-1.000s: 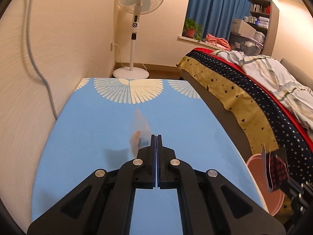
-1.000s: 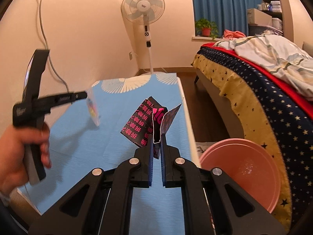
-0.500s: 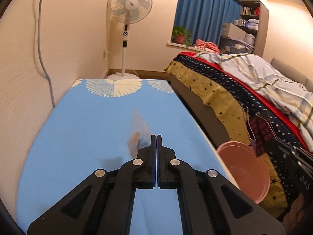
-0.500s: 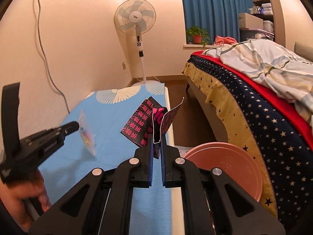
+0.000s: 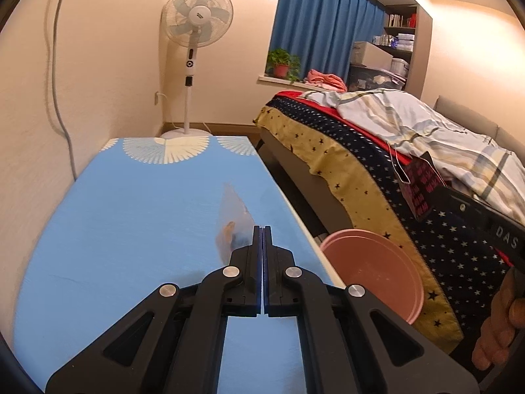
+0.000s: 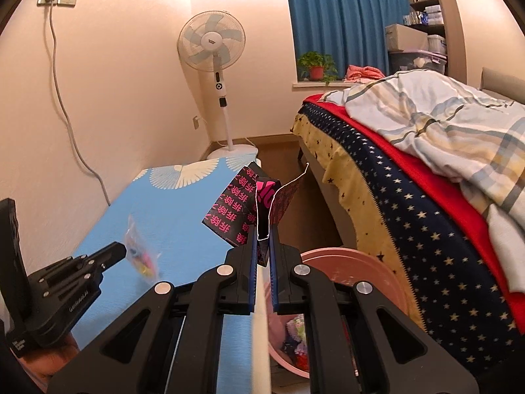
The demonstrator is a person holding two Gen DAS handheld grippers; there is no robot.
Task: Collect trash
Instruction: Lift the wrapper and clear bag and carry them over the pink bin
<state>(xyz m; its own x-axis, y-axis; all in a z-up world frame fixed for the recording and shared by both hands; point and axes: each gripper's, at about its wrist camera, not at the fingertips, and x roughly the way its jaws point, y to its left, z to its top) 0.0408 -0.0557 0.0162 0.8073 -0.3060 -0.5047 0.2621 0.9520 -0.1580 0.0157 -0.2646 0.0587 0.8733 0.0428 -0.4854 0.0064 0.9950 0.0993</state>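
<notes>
The left tool (image 5: 263, 229) has its black fingers pressed together on a small clear plastic wrapper with orange and blue bits inside (image 5: 233, 223), which stands up from the tips above the counter with the light blue cloth and white fan pattern (image 5: 137, 210); from the right wrist camera the same wrapper (image 6: 139, 252) hangs at the tip of the left tool (image 6: 119, 249), at about 9 o'clock from the right tool (image 6: 262, 239); the right tool's fingers, faced with blue pads, pinch a crumpled black packet printed with pink characters (image 6: 236, 210), its torn flap with a white edge rising at 12 o'clock from the tips; this packet is held in the air over the counter's right edge; in the left wrist view the packet (image 5: 418, 187) sits at about 3 o'clock, in front of the bed with the star-printed dark blue and yellow cover (image 5: 361, 164); a round pink plastic basin (image 6: 377, 275) stands on the floor between the counter and the bed, just at 4 o'clock from the right tool's tips, with colourful scraps visible in its bottom; the person's hand (image 5: 498, 325) grips the right tool's handle at the lower right of the left wrist view; a white standing fan (image 5: 197, 32) stands at the wall beyond the counter's far end.
</notes>
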